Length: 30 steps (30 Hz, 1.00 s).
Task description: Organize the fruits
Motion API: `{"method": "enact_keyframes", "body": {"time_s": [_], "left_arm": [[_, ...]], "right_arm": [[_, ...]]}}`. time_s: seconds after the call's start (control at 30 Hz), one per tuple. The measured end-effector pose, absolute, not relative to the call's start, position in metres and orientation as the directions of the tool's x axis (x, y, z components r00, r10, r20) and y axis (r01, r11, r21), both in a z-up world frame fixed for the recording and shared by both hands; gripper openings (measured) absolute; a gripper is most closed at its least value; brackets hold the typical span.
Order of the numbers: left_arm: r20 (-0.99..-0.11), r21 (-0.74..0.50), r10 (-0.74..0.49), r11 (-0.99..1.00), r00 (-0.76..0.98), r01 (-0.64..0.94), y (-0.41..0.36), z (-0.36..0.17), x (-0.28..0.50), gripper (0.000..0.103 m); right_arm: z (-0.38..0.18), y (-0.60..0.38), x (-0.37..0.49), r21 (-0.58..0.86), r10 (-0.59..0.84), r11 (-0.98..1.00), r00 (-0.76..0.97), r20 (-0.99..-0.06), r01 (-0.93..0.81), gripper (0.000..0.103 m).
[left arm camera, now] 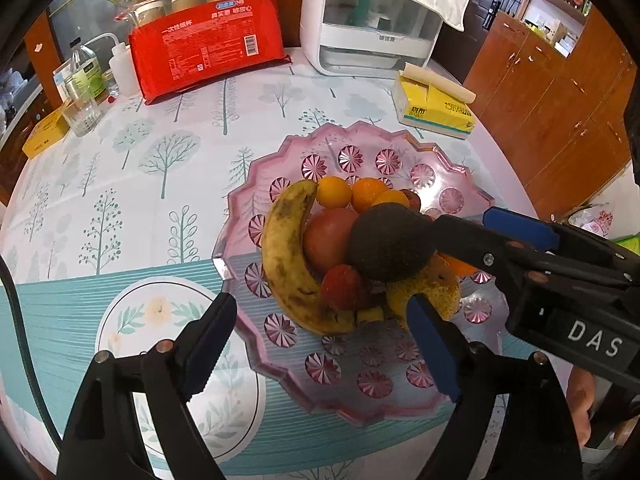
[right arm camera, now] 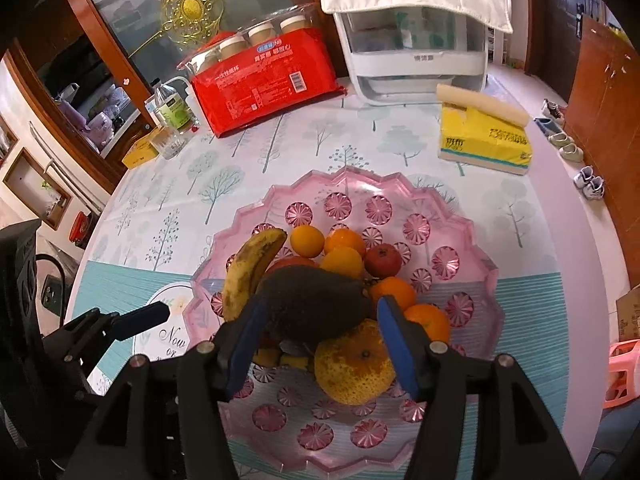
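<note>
A pink glass bowl on the tree-print tablecloth holds a spotted banana, a dark avocado, a tomato, several oranges and a big yellow citrus. My right gripper straddles the avocado, which rests on the pile. Its left pad touches the fruit and a gap shows at the right pad. My left gripper hangs wide open above the bowl's near side, its jaws holding nothing.
At the back stand a red pack of paper cups, a white appliance and a yellow tissue box. A glass, bottles and a yellow box sit far left. The table's edge curves down the right. A hand shows bottom right.
</note>
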<state>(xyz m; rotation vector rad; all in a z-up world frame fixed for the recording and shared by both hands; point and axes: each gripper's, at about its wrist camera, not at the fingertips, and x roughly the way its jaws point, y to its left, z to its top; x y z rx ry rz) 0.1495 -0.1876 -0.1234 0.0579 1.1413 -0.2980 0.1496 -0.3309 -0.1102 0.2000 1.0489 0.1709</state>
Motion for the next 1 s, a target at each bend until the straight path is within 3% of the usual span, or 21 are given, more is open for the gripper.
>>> {"method": "enact_keyframes", "body": {"time_s": [1.0], "left_arm": [[-0.847, -0.077, -0.171, 0.976, 0.504, 0.202, -0.104, -0.043, 0.051, 0.091]], "right_arm": [[-0.057, -0.28, 0.046, 0.141, 0.108, 0.99, 0.569, -0.816, 0.014, 0.068]]}}
